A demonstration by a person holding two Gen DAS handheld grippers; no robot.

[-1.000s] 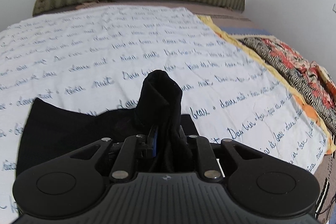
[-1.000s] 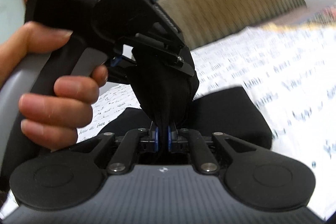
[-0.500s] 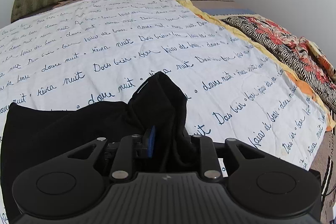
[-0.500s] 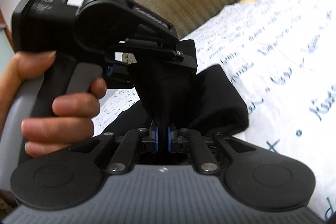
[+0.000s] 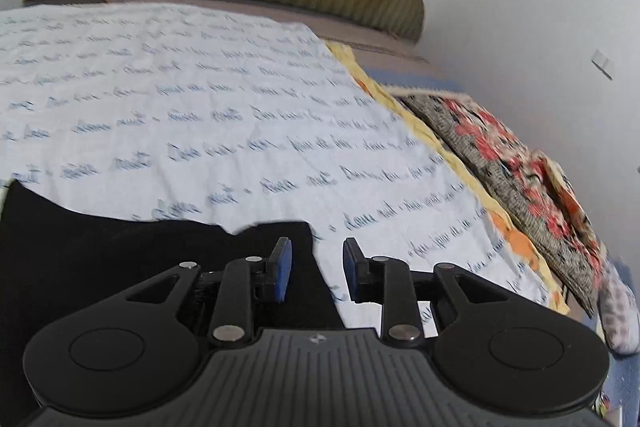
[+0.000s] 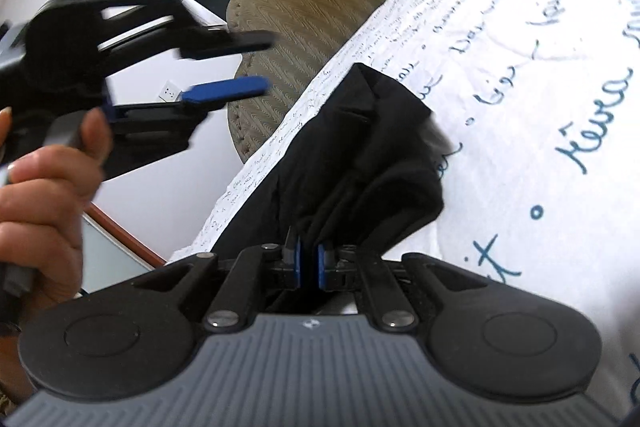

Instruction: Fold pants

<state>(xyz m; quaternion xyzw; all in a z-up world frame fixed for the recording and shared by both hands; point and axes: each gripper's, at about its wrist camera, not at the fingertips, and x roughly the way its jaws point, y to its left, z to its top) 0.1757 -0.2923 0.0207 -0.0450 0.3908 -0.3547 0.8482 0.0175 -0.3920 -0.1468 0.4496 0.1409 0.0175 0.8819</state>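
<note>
Pants: black, bunched on the white script bedspread, long axis running from lower centre to upper centre of the right wrist frame. Right gripper pinching a fold of them. Left gripper jaws opening, nothing between; in its view, pants lie lower left.

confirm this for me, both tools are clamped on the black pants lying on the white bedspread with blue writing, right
Not quite. Only the right tool is clamped on the black pants. The left wrist view shows the left tool with its jaws opening and no cloth between them. The white bedspread with blue writing is right.
</note>
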